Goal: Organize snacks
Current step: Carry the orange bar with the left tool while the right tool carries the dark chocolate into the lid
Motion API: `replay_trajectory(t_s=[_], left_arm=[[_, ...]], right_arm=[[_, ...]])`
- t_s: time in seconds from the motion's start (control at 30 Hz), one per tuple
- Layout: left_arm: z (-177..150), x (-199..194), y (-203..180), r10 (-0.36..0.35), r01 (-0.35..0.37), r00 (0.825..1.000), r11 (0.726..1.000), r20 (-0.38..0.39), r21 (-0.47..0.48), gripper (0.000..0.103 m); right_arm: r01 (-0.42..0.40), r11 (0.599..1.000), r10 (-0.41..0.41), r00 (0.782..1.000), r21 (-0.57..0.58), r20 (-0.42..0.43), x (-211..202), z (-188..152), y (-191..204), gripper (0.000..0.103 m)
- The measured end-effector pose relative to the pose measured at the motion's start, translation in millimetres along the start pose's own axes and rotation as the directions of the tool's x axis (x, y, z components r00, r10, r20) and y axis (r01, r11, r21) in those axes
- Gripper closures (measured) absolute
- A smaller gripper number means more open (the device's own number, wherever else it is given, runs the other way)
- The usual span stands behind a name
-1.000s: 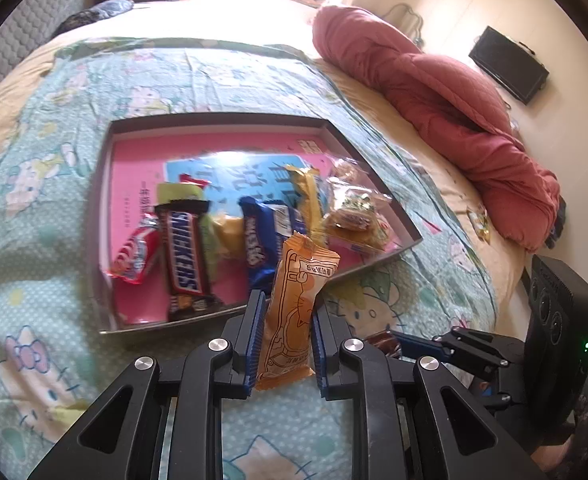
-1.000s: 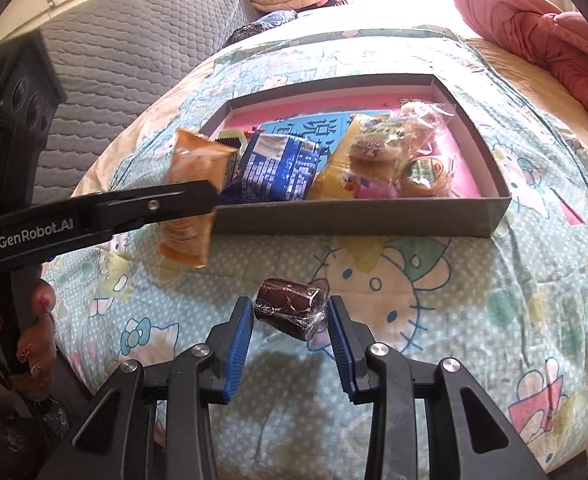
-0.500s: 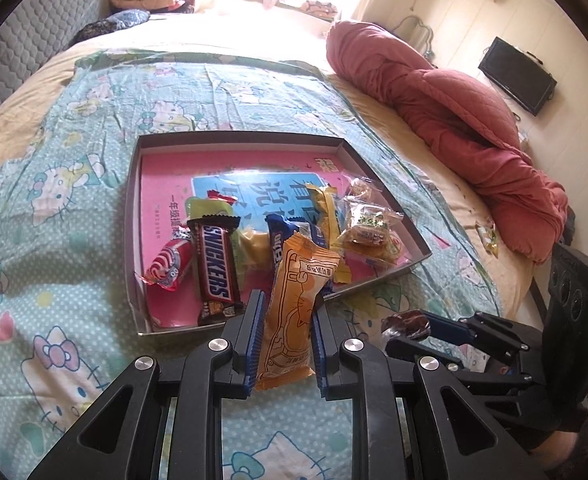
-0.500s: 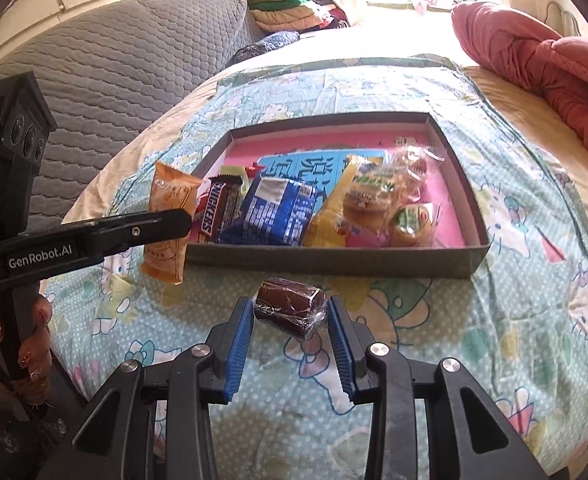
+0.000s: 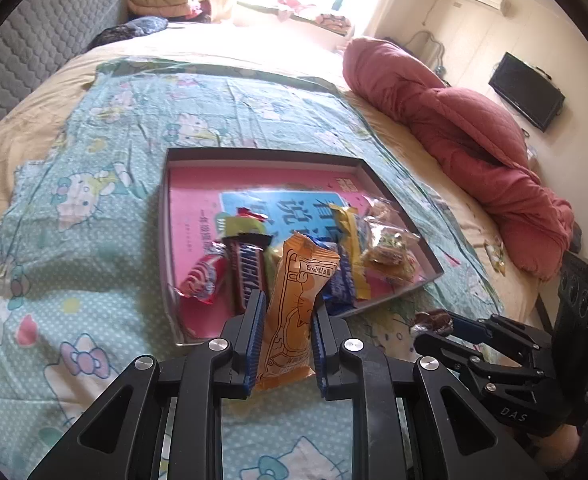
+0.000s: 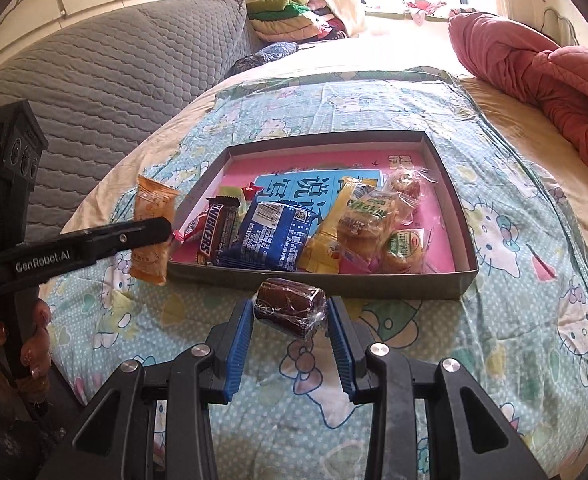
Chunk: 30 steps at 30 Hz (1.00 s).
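Left wrist view hides a good part of the tray (image 5: 166, 240): the orange snack packet (image 5: 294, 312) stands upright in front of it, covering the middle of the snack pile, and the near rim is cut off behind the left gripper (image 5: 286, 344). That gripper's jaws are squeezed onto the lower half of the packet, and it points steeply down at the near edge of the tray. Only part of the chocolate bar (image 5: 242, 276) shows beside the packet, blurred, with a red candy (image 5: 202, 282) to its left. At the lower right the right gripper (image 5: 433, 326) reaches in, and little of what it carries can be made out there.

From the right wrist view, the right gripper (image 6: 290, 322) has its jaws closed on a brown roll in clear wrap (image 6: 290, 312), held above the patterned sheet (image 6: 513, 320) just short of the tray's near wall (image 6: 333, 284). A hand (image 6: 30, 344) at the left edge is partly cut off, gripping the left tool's handle. The blue packet (image 6: 270, 236) and the clear bags of pastries (image 6: 369, 220) fill the near half of the tray; the far half, with its pink and blue printed floor, lies bare. Around the tray the sheet is open on every side, and the red quilt (image 6: 553, 76) lies well apart at the right.
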<state>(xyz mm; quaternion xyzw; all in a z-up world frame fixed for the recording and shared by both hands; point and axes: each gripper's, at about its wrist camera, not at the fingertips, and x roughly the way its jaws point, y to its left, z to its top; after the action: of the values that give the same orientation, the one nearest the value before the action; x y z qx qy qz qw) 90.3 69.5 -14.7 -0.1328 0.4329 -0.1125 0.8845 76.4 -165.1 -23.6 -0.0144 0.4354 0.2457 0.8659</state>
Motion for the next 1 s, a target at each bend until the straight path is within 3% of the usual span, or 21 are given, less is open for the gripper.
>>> replay_trajectory(t_s=[0.33,0.63,1.0], left_arm=[[5,-9,21,0.052,-0.050,0.997,0.998,0.053,-0.044,0.081],[6,-11,21,0.035,-0.026,0.993,0.997,0.110,-0.079,0.081],[3,18,13,0.065,-0.060,0.995,0.996,0.080,-0.066,0.081]], right_arm=[[0.004,1.000,-0.004,1.000,-0.003,0.019,-1,6,0,0.065],[0.017,1.000,-0.018,0.997,0.012,0.072,-5,26,-6,0.065],[0.007,1.000,-0.008,0.998,0.025,0.056,17,42,-7,0.065]])
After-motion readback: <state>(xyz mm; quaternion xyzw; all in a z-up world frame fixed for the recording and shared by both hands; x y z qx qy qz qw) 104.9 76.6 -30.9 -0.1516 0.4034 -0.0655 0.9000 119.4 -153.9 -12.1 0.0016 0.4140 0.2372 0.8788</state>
